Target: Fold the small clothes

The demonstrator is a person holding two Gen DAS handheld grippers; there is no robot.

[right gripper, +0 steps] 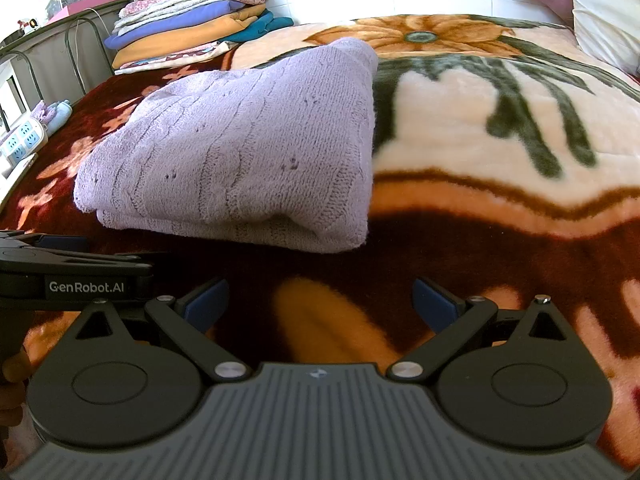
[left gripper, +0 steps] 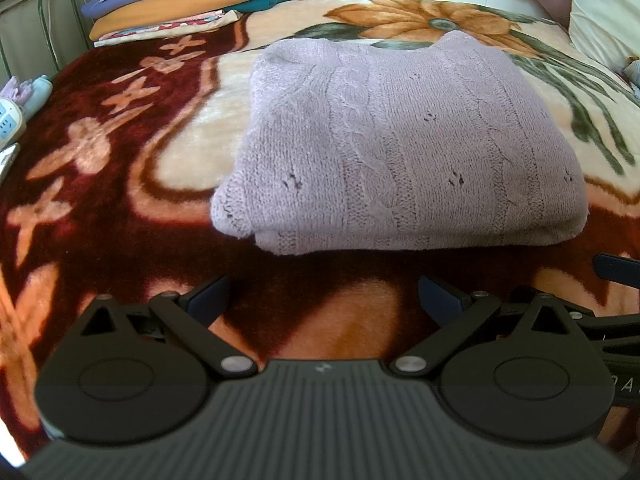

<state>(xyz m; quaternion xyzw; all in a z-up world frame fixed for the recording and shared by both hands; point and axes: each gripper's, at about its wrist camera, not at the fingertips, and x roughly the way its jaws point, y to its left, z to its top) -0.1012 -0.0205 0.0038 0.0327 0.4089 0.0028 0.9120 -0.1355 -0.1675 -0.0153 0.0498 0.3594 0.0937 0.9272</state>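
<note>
Left wrist view: my lilac sweater (left gripper: 400, 140) lies folded on the bed's flowered blanket (left gripper: 120, 200), my tongs empty.

My left tongs (left gripper: 322, 296) are spread wide, just short of the sweater's near folded edge and not touching it. My right tongs (right gripper: 320, 300) are spread wide too, low over the blanket, with the sweater ahead and to their left. A stack of folded clothes (right gripper: 192, 28) sits at the far left corner of the bed, well apart from the sweater.
</note>
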